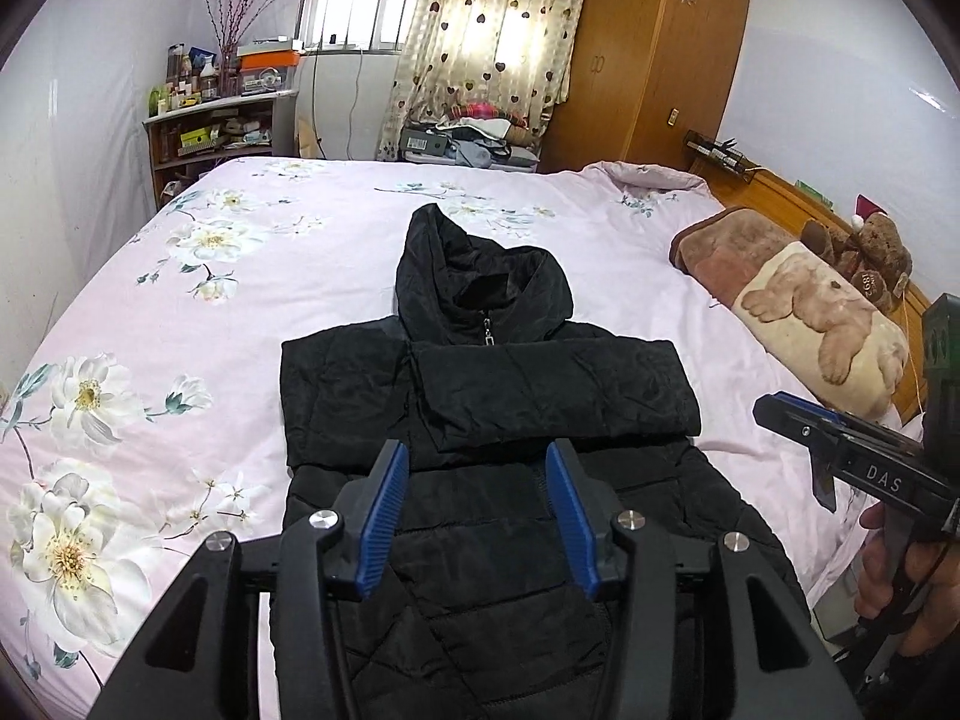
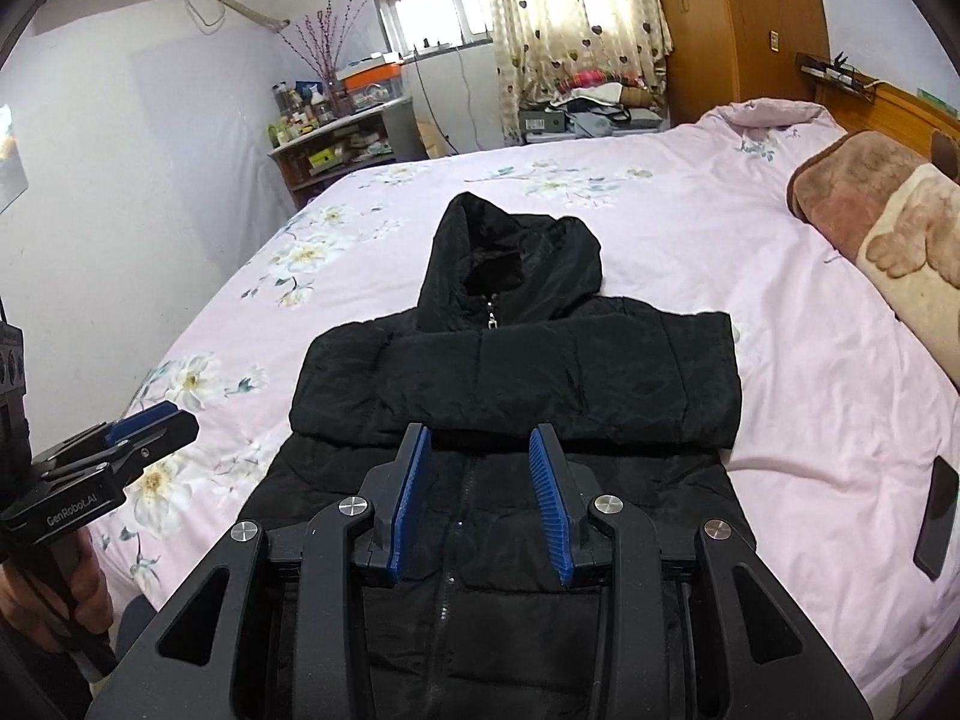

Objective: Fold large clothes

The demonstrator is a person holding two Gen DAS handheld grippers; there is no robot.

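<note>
A black hooded puffer jacket point(image 1: 480, 396) lies front up on the pink floral bed point(image 1: 180, 312), hood pointing away, both sleeves folded across the chest. It also shows in the right wrist view point(image 2: 510, 372). My left gripper point(image 1: 477, 456) is open and empty, held above the jacket's lower body. My right gripper point(image 2: 480, 441) is open and empty, above the jacket's zipper below the folded sleeves. The right gripper also shows at the right edge of the left wrist view point(image 1: 840, 450), and the left gripper at the left edge of the right wrist view point(image 2: 132, 432).
A brown and cream blanket point(image 1: 798, 300) and teddy bears point(image 1: 870, 252) lie by the headboard on the right. A dark phone point(image 2: 936, 516) lies on the bed right of the jacket. Shelves point(image 1: 210, 132), a clothes pile point(image 1: 474, 132) and a wardrobe point(image 1: 660, 48) stand beyond the bed.
</note>
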